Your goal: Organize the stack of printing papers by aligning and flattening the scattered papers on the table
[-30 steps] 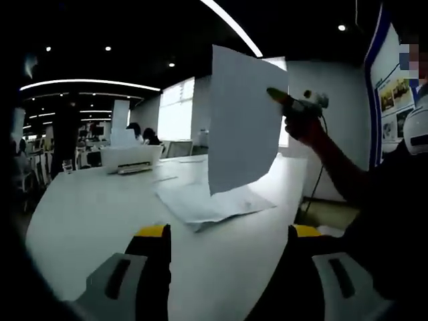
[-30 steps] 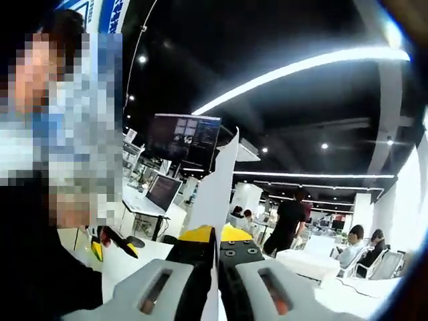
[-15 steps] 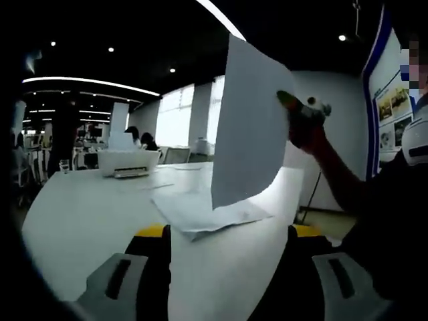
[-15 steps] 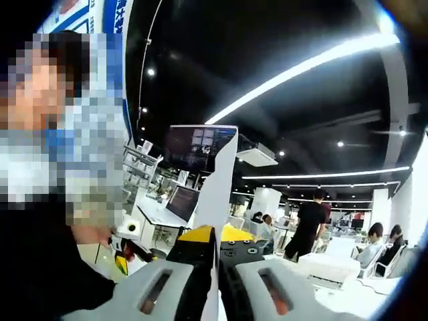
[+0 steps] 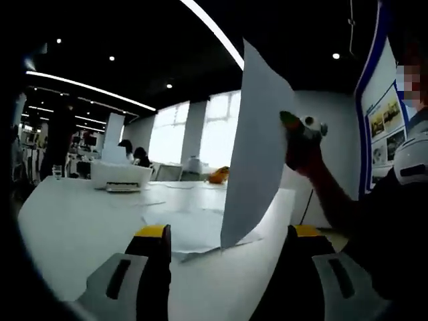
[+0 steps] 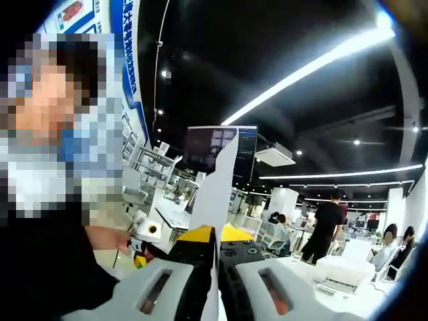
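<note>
White worktop lies bare near the released left claw. Scattered papers rest mid-worktop, a printer far left. The right claw grips one sheet upright above them, its lower edge off the pile.

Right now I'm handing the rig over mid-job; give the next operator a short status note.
Right gripper: shut on a single sheet, holding it upright in the air above the table.
Left gripper: open, empty, hovering low over the table, aimed at the loose papers.
Those papers lie flat but fanned out, edges not lined up. A white printer sits at the far side.
Done: one sheet lifted.
Left: lay it back on the pile, square the edges, press everything flat.
</note>
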The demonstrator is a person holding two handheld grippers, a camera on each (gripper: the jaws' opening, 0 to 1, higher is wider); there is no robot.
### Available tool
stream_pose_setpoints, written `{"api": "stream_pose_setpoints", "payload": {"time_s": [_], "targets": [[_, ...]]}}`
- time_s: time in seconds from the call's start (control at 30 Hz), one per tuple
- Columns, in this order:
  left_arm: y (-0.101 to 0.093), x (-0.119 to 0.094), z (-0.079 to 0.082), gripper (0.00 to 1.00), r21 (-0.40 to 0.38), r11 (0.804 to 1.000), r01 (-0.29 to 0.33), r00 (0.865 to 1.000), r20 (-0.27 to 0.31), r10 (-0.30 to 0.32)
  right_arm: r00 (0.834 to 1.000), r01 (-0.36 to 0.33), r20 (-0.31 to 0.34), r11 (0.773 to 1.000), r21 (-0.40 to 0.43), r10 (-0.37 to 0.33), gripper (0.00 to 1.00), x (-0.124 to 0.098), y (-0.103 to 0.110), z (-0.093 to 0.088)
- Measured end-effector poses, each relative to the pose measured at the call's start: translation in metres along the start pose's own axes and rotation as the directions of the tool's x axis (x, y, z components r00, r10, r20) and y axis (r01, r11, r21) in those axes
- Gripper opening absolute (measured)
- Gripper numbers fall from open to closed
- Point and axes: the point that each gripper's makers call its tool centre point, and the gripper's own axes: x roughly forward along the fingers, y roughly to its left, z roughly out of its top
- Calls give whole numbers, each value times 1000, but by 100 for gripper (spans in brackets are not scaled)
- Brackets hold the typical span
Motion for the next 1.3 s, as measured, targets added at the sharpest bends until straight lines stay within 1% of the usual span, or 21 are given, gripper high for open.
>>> {"api": "stream_pose_setpoints", "payload": {"time_s": [0.1, 0.2, 0.4, 0.53, 0.67, 0.73, 0.87, 1.0, 1.23, 1.3], "targets": [[-5, 1, 6, 75, -7, 1000, 20, 999, 30, -19, 1000, -26, 10, 1000, 5, 26, 0, 4, 7, 6], [-9, 2, 9, 77, -6, 999, 38, 998, 46, -38, 999, -51, 16, 999, 17, 50, 0, 9, 13, 9], [-21, 6, 19, 82, -4, 996, 86, 992, 96, -86, 996, -86, 5, 996, 33, 86, 0, 18, 25, 7], [-26, 8, 24, 84, 0, 994, 106, 987, 120, -105, 994, -105, 1, 993, 46, 105, 0, 22, 31, 6], [-31, 10, 31, 85, -1, 993, 122, 980, 157, -120, 992, -124, 7, 990, 67, 123, 0, 25, 35, 6], [-37, 11, 35, 85, 22, 990, 139, 973, 185, -140, 991, -131, 10, 989, 74, 131, 0, 27, 38, 7], [-46, 14, 41, 83, 25, 985, 172, 961, 214, -173, 988, -153, 20, 984, 93, 152, 0, 29, 43, 9], [-53, 18, 45, 81, 35, 981, 191, 957, 217, -194, 985, -170, 16, 980, 106, 169, 0, 32, 48, 8], [-57, 20, 45, 72, 47, 977, 206, 957, 197, -211, 982, -188, 0, 974, 127, 189, 0, 36, 53, 1], [-59, 22, 42, 69, 30, 974, 226, 958, 174, -228, 980, -197, 1, 971, 135, 199, 0, 37, 56, 1]]}}
